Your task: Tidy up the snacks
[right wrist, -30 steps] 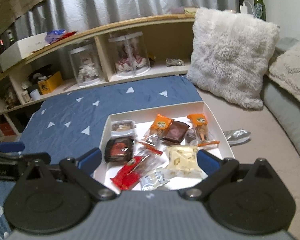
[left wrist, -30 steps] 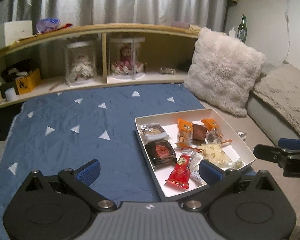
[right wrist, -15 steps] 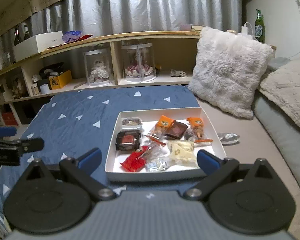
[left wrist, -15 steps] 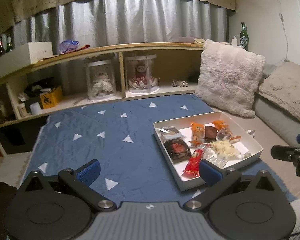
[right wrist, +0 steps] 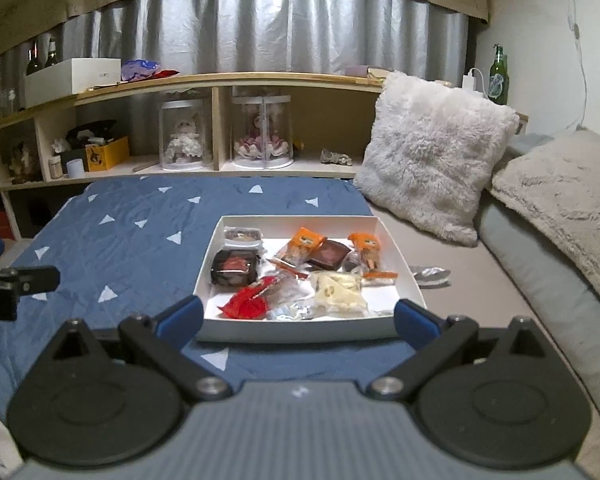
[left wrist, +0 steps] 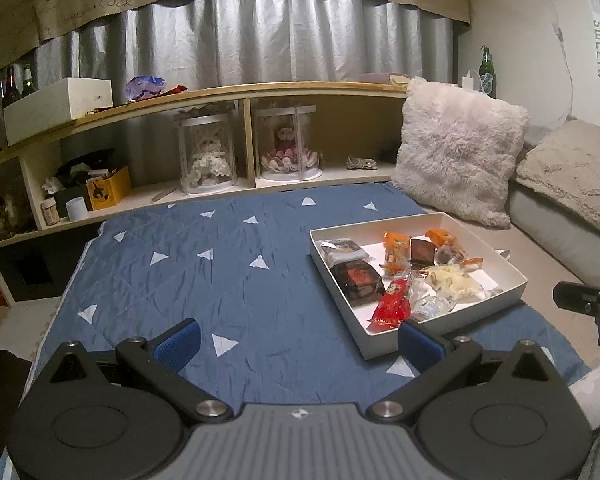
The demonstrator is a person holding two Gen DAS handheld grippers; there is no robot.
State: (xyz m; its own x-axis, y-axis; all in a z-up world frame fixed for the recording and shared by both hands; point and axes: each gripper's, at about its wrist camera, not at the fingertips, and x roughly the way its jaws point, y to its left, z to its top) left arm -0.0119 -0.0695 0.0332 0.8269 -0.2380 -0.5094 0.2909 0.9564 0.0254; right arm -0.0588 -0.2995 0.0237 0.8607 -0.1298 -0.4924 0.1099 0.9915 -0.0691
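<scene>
Seemingly near complete: the snacks (right wrist: 296, 276) lie gathered inside the white box (right wrist: 308, 330) on the blue quilt (left wrist: 228, 272); one silver wrapper (right wrist: 430, 275) remains outside, right of it. Left gripper (left wrist: 298, 340) and right gripper (right wrist: 298, 320) hang near, fingers spread, empty, clear of the box.

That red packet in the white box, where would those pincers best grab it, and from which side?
Probably by the crimped near end of the red packet, coming down from above. It lies flat near the box's front wall, with clear wrappers against its right side, so a sideways approach looks blocked. The right gripper, jaws open, is nearest.
</scene>
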